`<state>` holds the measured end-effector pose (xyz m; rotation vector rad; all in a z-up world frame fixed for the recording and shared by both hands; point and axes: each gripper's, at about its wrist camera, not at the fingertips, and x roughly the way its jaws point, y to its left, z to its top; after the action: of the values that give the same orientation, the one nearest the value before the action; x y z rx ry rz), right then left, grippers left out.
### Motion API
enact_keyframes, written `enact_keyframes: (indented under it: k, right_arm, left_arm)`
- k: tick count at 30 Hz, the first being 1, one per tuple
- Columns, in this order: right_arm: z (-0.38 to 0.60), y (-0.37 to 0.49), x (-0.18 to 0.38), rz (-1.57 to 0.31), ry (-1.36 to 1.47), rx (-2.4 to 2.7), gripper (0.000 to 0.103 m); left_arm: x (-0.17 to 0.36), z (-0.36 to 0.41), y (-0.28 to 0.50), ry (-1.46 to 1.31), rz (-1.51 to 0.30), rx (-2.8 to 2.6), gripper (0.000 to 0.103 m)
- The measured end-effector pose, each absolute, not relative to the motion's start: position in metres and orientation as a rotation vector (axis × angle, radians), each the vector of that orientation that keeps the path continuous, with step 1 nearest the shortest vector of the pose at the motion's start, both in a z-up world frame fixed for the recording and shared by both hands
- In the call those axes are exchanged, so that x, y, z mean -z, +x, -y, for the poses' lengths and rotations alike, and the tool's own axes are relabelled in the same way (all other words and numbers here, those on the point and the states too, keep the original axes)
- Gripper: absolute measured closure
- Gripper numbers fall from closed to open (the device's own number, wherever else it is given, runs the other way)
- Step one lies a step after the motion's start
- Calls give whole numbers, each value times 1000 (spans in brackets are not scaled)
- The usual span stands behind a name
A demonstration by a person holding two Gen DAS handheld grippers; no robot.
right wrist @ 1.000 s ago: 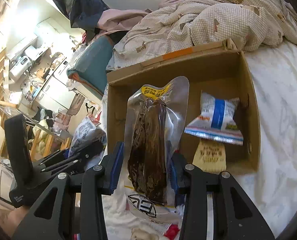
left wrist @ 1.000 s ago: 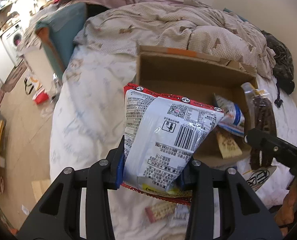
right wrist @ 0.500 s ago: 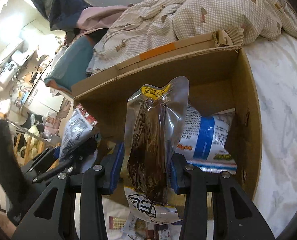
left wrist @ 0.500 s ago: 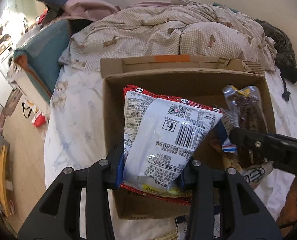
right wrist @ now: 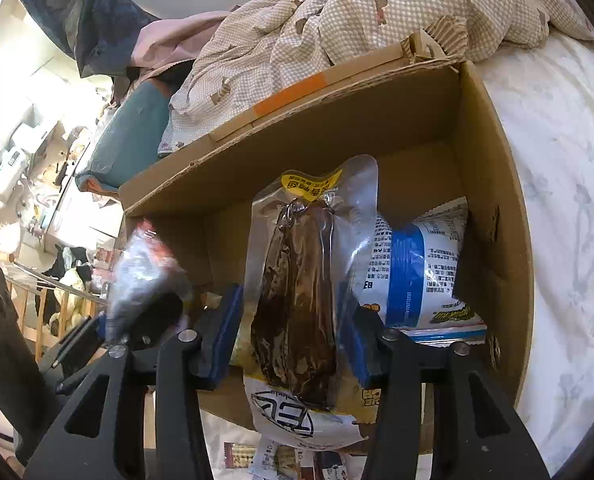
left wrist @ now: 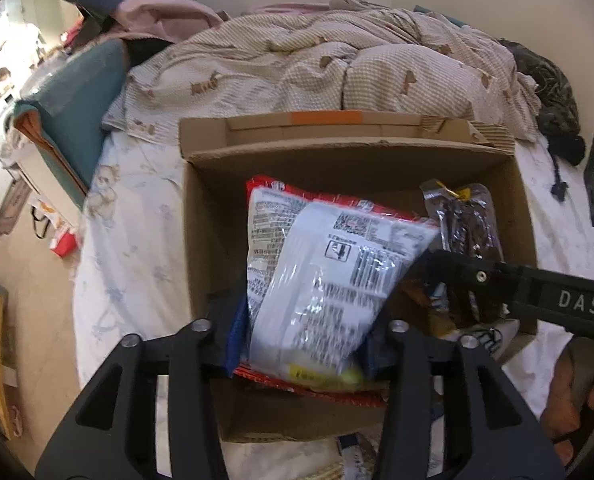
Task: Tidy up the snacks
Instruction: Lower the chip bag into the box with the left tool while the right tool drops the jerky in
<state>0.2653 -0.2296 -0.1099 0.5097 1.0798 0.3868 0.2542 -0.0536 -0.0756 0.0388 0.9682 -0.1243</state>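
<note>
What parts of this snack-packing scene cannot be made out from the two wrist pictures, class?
- Left wrist view: the cardboard box floor is hidden by the red-edged packet in the left gripper.
- Right wrist view: the blue-striped packet is partly behind the clear meat pouch in the right gripper.
- Both views: print blurred or too small.

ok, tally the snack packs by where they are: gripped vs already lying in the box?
Gripped: 2, the noodle pack in the left gripper and the dark meat pouch in the right gripper
In the box: 1 clearly visible, the blue-and-white bag
Total: 3
</note>
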Motion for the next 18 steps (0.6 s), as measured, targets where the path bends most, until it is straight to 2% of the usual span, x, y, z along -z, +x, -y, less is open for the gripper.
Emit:
enact_keyframes:
  k: [2,5,7,9,18]
  right_arm:
    - [232,266,109,-1072,521,-381,50]
    - [237,265,107,-1058,559,-380,45]
    - [241,263,104,-1043,563,-368,33]
    - [244,261,101,-1024,555,-351,26]
    - [241,258,90,-1007,521,-362,26]
  left_arm:
    - [75,55,254,28,-981,129,27]
    - [67,55,248,2,-939,162,15]
    - [63,57,246,10,-918,165,12]
    - [60,58,244,20,-904,167,12]
    - [59,52,245,-1,-913,150,12]
